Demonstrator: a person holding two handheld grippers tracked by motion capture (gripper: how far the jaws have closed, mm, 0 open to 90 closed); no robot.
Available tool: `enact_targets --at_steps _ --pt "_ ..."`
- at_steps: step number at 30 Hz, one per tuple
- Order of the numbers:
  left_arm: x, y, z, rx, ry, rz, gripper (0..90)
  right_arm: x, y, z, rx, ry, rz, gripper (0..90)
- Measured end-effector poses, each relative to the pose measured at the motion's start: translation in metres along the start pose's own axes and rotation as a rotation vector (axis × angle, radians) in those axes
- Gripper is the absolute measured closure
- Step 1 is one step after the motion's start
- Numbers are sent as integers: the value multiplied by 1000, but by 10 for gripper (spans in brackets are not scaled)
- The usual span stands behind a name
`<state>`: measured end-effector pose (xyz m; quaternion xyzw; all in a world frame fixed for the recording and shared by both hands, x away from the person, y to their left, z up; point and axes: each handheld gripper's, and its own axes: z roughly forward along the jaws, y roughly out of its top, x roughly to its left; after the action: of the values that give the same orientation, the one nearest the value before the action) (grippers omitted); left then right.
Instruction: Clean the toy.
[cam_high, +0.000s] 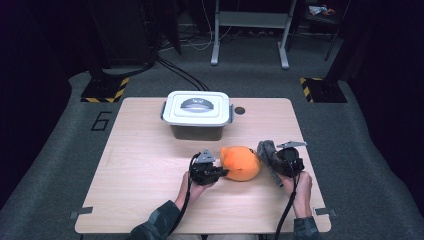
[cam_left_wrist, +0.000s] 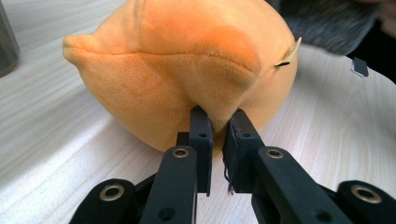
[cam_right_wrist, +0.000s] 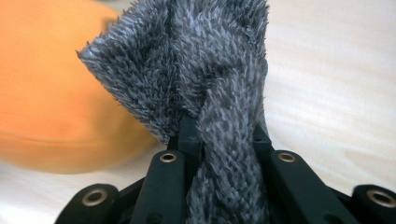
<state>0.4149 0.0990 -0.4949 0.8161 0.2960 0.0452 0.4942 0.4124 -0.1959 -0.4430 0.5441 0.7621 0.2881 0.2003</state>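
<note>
- Left fingers (cam_left_wrist: 215, 135) are pinched shut on a fold of the orange plush (cam_left_wrist: 187, 70), which rests on the surface (cam_left_wrist: 56, 154) near its front edge
- Right fingers (cam_right_wrist: 224, 140) are clamped on a grey cloth (cam_right_wrist: 205, 60), which stands up between them just right of the plush (cam_high: 242, 162)
- Both look soft and light; the plush likely gives under pressure, so a seam or gathered fold seems the surest hold, while the cloth will droop and is best taken by a bunched edge
- Behind them, well apart, a lidded white box (cam_high: 197, 114) sits at mid-surface
- The left gripper (cam_high: 209, 172) and right gripper (cam_high: 286, 162) flank the plush, a hand behind each
</note>
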Motion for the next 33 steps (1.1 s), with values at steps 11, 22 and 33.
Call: enact_targets --at_steps 11,22,33 --pt "-3 5 1 3 5 23 824 69 32 -23 -71 125 -197 746" --pt "-2 3 2 6 -12 23 824 94 36 -6 -29 147 -272 748" --pt "-2 4 2 10 -12 30 825 66 29 -6 -26 86 -206 747"
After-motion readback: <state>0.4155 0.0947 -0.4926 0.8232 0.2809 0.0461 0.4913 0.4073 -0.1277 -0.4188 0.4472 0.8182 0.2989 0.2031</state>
